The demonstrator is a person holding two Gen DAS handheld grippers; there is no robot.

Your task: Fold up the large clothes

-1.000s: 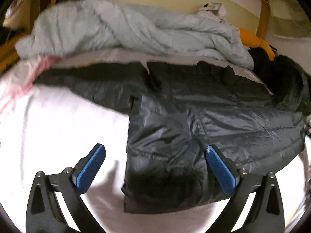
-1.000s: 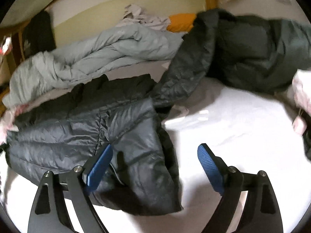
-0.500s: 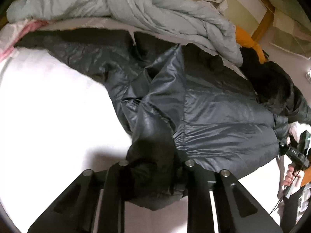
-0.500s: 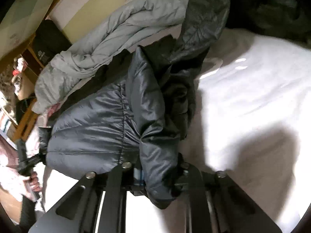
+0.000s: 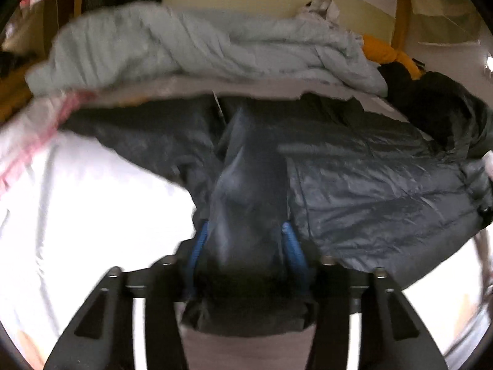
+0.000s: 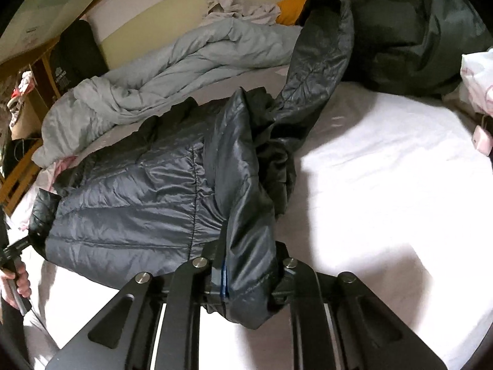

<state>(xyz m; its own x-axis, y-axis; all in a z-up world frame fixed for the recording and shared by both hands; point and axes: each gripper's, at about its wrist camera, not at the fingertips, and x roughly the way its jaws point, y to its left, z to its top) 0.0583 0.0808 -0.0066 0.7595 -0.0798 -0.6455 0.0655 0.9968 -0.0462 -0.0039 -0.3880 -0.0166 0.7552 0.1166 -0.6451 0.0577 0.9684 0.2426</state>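
A dark grey puffer jacket [image 5: 369,191] lies spread on the white bed sheet [image 6: 385,185]. My left gripper [image 5: 245,246] has a thick bunch of the jacket's left bottom corner between its blue pads [image 5: 292,246]. Its jaws are opening, but the fabric still fills the gap and pulls taut toward them. My right gripper [image 6: 251,274] pinches the jacket's [image 6: 129,203] right bottom corner, raised into a ridge. Its jaws are opening slightly, with the fabric still pressed between them. One sleeve [image 6: 320,71] trails toward the back.
A crumpled light grey duvet [image 5: 200,46] lies behind the jacket. Further right are an orange cloth [image 5: 388,55] and another dark green coat [image 6: 416,37]. A hand [image 6: 18,280] holds the other gripper's handle at the left edge. Pink and white items [image 6: 477,74] sit far right.
Both grippers stood open over the jacket's bottom edge, then closed on it. The gripped corners are now lifted off the sheet, and the left jaws stand wider than half a second ago.
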